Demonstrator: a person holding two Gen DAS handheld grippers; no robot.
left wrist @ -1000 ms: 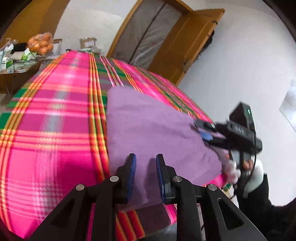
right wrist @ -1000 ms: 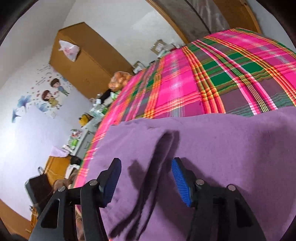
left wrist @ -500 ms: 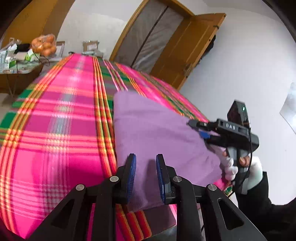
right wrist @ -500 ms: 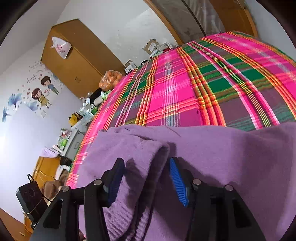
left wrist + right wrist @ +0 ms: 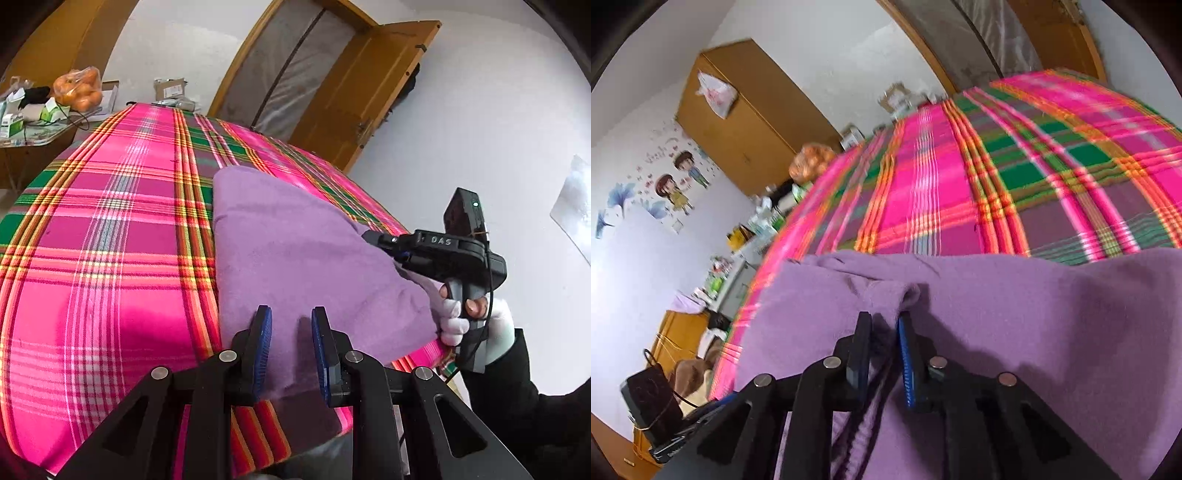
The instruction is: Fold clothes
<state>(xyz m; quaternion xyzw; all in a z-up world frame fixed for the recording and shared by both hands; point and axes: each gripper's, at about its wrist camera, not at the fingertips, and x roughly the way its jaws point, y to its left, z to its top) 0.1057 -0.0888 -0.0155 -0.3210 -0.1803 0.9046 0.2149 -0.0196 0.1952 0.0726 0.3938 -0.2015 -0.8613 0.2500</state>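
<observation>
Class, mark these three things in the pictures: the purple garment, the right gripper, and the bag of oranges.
purple garment (image 5: pixel 295 251), left wrist view, on its flat upper surface.
right gripper (image 5: pixel 884 325), right wrist view, midway between its fingertips, on pinched cloth.
bag of oranges (image 5: pixel 78 88), left wrist view, on the bag's middle.

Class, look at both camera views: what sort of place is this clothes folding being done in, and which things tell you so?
Most likely a home bedroom. The purple garment lies on a plaid bedspread, a wooden wardrobe stands against the wall, and cartoon wall stickers decorate it.
</observation>
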